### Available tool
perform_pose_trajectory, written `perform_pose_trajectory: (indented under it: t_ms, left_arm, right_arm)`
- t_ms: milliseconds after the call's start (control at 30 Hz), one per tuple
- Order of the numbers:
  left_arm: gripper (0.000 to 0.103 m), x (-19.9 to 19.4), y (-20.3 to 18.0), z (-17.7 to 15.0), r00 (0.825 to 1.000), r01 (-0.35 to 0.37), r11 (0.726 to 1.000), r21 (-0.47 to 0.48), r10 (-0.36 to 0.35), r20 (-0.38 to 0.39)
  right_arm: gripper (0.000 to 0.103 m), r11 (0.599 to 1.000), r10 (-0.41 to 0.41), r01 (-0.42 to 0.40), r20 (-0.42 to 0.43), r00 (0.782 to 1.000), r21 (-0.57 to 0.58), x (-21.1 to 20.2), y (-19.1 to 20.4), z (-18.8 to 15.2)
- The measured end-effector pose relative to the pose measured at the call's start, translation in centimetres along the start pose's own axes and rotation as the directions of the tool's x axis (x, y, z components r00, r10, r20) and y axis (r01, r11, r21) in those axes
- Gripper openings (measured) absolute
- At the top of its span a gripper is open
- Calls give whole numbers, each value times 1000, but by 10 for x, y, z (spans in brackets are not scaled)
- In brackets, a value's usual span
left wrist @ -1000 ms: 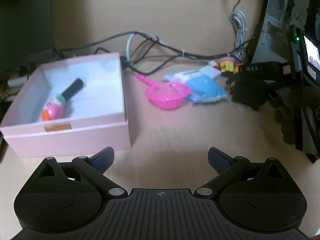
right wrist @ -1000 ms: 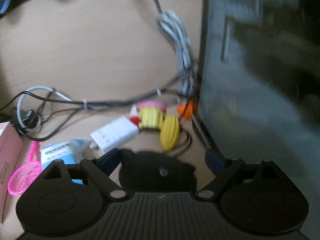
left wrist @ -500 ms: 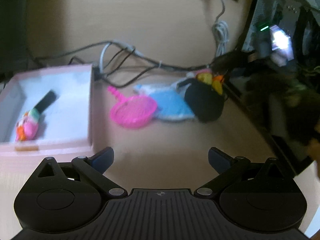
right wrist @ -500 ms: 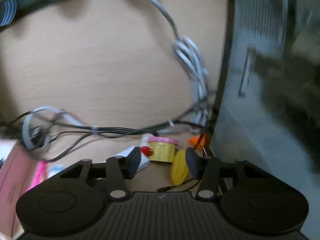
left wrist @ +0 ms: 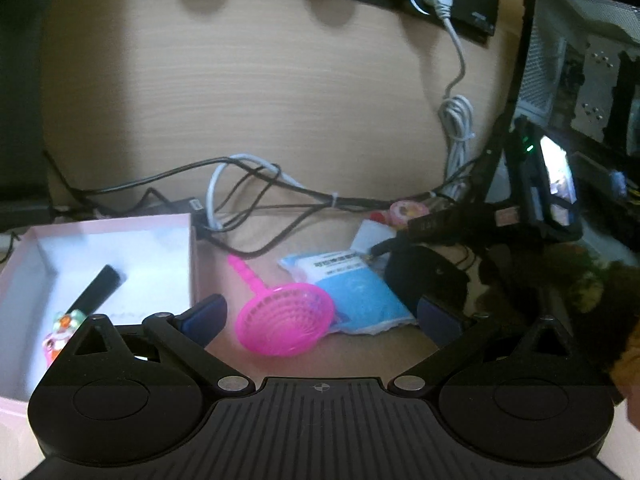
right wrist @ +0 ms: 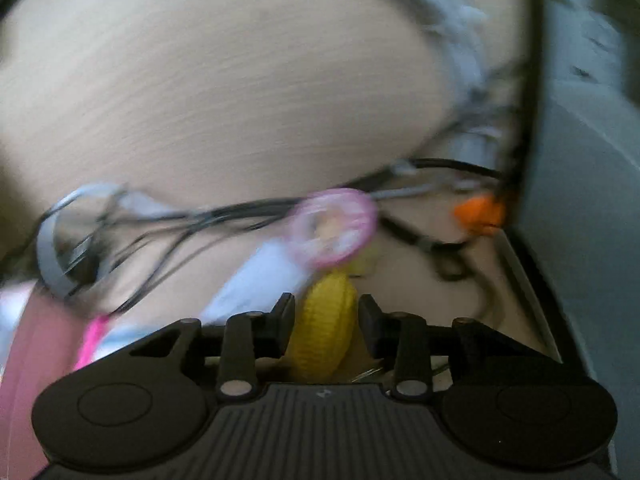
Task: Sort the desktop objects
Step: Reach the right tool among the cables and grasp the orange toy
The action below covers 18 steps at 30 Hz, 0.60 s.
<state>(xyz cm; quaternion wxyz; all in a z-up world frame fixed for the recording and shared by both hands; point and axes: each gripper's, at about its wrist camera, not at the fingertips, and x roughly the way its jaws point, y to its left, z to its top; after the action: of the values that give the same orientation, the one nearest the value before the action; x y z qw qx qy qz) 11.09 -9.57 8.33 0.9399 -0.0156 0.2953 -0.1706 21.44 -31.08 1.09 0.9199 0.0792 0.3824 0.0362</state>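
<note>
The right gripper (right wrist: 326, 320) sits with its jaws drawn in around the yellow ribbed toy (right wrist: 325, 322), which stands directly between the fingertips, its long axis running straight ahead along the fingers. The jaws look close to its flanks, though the blur leaves it unclear whether they touch, so I judge the grip as closing, not yet firm. Just ahead of the toy lies the pink-topped cupcake toy (right wrist: 333, 227) (tangled near the cables (right wrist: 168, 224)).

The left gripper (left wrist: 320, 316) hangs wide open and empty; the pink strainer (left wrist: 285, 320) lies just ahead between its fingers, the pink box (left wrist: 120, 228) ahead to its left. The right gripper is clearly the nearer to the yellow toy.
</note>
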Motion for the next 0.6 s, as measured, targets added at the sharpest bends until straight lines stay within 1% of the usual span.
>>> perform_pose_trajectory:
  t_ms: [33, 67, 133, 167, 200, 233, 267, 333, 400, 433, 467, 500, 533, 600]
  left_arm:
    - [103, 1, 0, 0, 1000, 12, 1000, 0, -12, 4]
    - [103, 2, 1, 0, 1000, 24, 1000, -3, -24, 8]
    - [103, 5, 2, 0, 999, 41, 999, -13, -41, 15]
    - [103, 6, 3, 1, 999, 45, 999, -15, -45, 22]
    - [103, 7, 4, 1, 999, 43, 999, -13, -43, 30]
    - [103, 7, 4, 2, 999, 32, 999, -11, -31, 44]
    - [103, 7, 7, 5, 998, 11, 1000, -11, -10, 65]
    - [103, 7, 11, 10, 995, -29, 999, -14, 31, 99]
    - [103, 10, 15, 16, 989, -72, 997, -18, 74, 131]
    - [103, 12, 18, 19, 985, -87, 996, -24, 90, 148]
    - [103, 13, 21, 22, 983, -91, 995, -35, 95, 159]
    - [103, 14, 23, 25, 982, -89, 995, -44, 95, 166]
    - [103, 16, 26, 28, 981, -82, 995, -53, 90, 172]
    - [103, 20, 27, 31, 980, -66, 996, -59, 75, 183]
  right_arm:
    - [41, 998, 4, -2, 26, 1000, -69, -12, 11, -2]
    - [52, 993, -10, 17, 56, 998, -114, -20, 16, 1]
    - [53, 971, -100, 126, 138, 985, -201, -34, 26, 8]
    - [50, 946, -163, 202, 164, 973, -255, -35, 30, 13]
    - [45, 905, -234, 284, 186, 954, -316, -31, 33, 19]
    - [29, 858, -293, 351, 203, 934, -376, -23, 36, 25]
    - [20, 805, -343, 400, 206, 916, -438, -13, 38, 29]
    - [20, 714, -419, 453, 192, 887, -533, 7, 38, 37]
    - [20, 654, -467, 466, 167, 868, -596, 26, 38, 44]
    - [20, 639, -476, 460, 153, 866, -617, 26, 31, 44]
    - [20, 633, -481, 444, 126, 867, -634, 32, 29, 46]
    - [20, 632, -481, 421, 97, 871, -650, 37, 27, 47]
    - [20, 617, -486, 401, 74, 871, -677, 45, 29, 46]
    - [20, 551, -516, 374, 48, 855, -746, 62, 33, 40]
